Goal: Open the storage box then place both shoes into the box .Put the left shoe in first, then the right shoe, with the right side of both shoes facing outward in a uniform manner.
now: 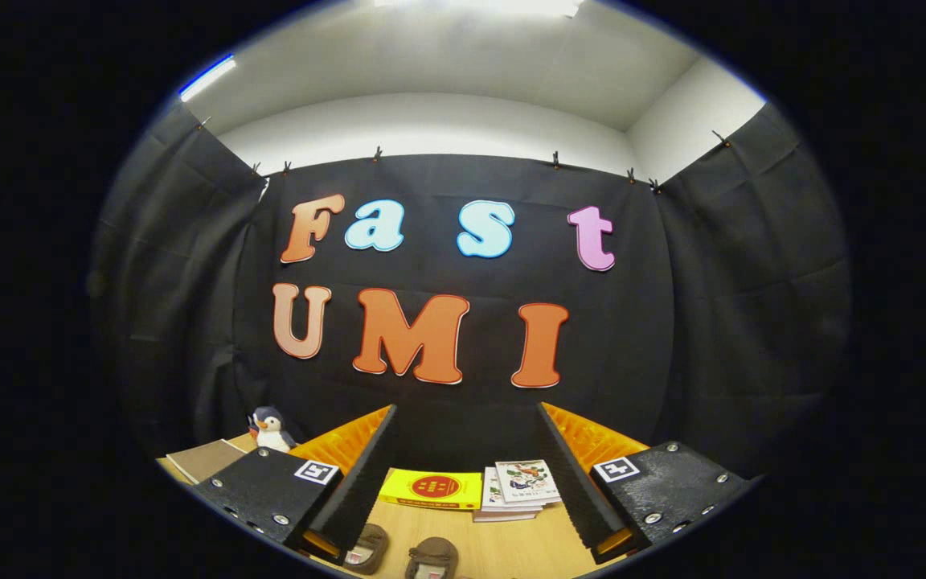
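Observation:
My gripper (467,418) is held high and level, open, with nothing between its fingers. Below and between the fingers, two brown shoes lie side by side on the wooden table (503,543): one shoe (366,548) close to the left finger, the other shoe (432,557) just right of it. Only their near parts show.
Beyond the shoes, a yellow book (432,489) and a small stack of white booklets (518,489) lie at the table's back, near the black cloth wall. A toy penguin (271,430) stands at the far left beside a brown notebook (206,458).

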`<state>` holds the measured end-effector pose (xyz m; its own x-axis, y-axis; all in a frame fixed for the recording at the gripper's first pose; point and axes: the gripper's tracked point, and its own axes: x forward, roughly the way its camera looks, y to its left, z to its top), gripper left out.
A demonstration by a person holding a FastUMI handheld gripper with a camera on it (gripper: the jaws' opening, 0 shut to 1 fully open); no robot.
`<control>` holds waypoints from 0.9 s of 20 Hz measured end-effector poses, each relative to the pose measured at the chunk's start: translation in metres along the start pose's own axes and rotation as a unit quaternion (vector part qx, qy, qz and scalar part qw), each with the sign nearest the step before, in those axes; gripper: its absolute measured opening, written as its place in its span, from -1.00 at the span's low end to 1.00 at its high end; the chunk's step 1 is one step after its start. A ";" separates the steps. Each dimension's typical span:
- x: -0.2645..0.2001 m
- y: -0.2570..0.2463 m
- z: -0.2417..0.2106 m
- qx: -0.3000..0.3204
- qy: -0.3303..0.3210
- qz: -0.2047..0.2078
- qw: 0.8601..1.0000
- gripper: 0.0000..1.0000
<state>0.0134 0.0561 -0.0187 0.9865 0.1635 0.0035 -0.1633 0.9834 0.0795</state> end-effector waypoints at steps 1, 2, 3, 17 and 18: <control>0.001 0.009 -0.004 0.001 0.001 0.014 1.000 0.98; 0.002 0.022 -0.008 0.004 0.001 0.031 1.000 0.98; 0.006 0.037 -0.011 0.007 0.003 0.051 0.999 0.98; 0.011 0.206 -0.097 0.043 0.098 0.235 0.966 0.99; 0.009 0.215 -0.105 0.049 0.110 0.246 0.962 0.99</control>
<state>-0.0137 0.2770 -0.1066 0.7627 0.6302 -0.1455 -0.5972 0.7725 0.2158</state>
